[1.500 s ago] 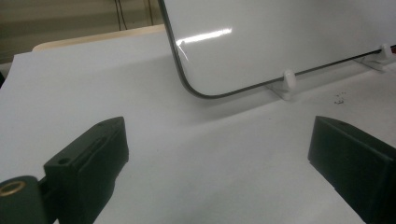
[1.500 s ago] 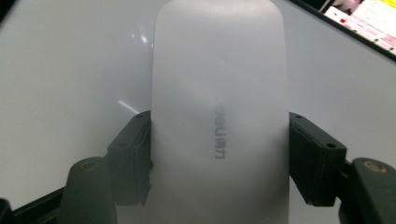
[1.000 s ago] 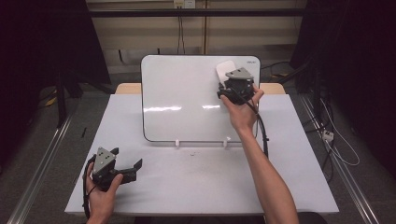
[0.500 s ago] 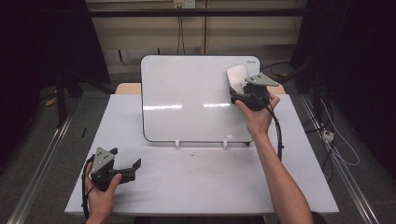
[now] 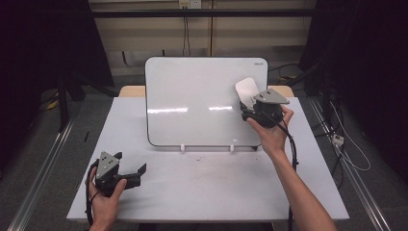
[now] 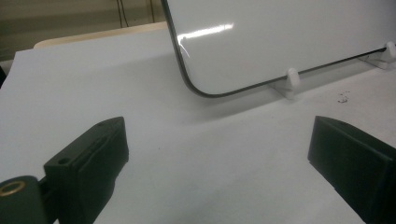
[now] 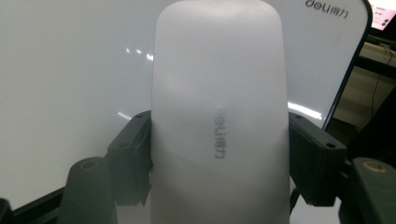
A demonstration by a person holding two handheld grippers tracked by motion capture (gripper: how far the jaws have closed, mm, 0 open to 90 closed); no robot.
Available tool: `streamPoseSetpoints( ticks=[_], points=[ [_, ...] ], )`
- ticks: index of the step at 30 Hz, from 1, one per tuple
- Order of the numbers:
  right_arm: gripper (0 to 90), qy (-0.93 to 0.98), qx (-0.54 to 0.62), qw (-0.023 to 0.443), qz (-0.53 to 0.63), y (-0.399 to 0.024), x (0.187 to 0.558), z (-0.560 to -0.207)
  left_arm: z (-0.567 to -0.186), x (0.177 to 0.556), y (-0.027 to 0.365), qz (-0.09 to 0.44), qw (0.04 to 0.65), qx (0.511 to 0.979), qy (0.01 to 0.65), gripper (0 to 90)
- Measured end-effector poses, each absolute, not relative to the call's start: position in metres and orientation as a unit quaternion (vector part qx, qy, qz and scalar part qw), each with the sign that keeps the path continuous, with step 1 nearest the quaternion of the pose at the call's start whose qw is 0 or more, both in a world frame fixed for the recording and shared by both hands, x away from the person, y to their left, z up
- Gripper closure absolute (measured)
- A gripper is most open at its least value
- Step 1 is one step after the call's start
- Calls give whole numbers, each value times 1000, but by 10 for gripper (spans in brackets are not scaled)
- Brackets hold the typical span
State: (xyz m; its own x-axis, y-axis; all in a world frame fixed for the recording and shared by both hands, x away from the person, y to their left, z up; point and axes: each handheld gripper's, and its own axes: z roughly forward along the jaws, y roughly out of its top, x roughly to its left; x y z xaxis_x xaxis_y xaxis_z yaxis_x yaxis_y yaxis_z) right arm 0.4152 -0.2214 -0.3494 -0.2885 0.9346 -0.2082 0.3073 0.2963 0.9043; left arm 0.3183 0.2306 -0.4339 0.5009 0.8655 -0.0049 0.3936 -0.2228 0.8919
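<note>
High view: right gripper (image 5: 251, 102) up at about 2 o'clock from the bench (image 5: 202, 192) middle, fingers clamped on a white eraser (image 5: 245, 89), held against the right part of the whiteboard (image 5: 192, 91). Eraser pointing up and slightly left from the hand, toward 11 o'clock, long axis running on from the fingers. Bulk of the board lying toward 9 o'clock from the eraser, so any wiping stroke likely to run leftward across it. Left gripper (image 5: 139, 172) down at 8 o'clock on the bench, fingers apart and holding nothing, well apart from the board; right hand plainly the nearer one to the work. Left gripper view: two black fingers (image 6: 88, 158) wide apart with bare bench between them, board's lower corner (image 6: 196, 88) and a white foot (image 6: 290, 81) ahead toward 1 o'clock, nothing within reach. Right gripper view: eraser (image 7: 217, 116) upright between both fingers (image 7: 133, 154), pinched on its two long sides, long axis from 6 to 12 o'clock, board surface (image 7: 70, 70) close behind it; actual contact with the board impossible to tell from here.
</note>
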Motion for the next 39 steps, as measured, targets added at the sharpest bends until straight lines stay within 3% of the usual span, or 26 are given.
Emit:
streamPoseSetpoints(
  ticks=[19, 39],
  points=[
    [316, 731, 426, 390, 363, -228, 376, -389, -436, 321, 229, 255, 452, 739, 430, 50],
    [315, 754, 408, 407, 314, -216, 383, -422, -436, 324, 222, 253, 449, 743, 428, 50]
  ],
)
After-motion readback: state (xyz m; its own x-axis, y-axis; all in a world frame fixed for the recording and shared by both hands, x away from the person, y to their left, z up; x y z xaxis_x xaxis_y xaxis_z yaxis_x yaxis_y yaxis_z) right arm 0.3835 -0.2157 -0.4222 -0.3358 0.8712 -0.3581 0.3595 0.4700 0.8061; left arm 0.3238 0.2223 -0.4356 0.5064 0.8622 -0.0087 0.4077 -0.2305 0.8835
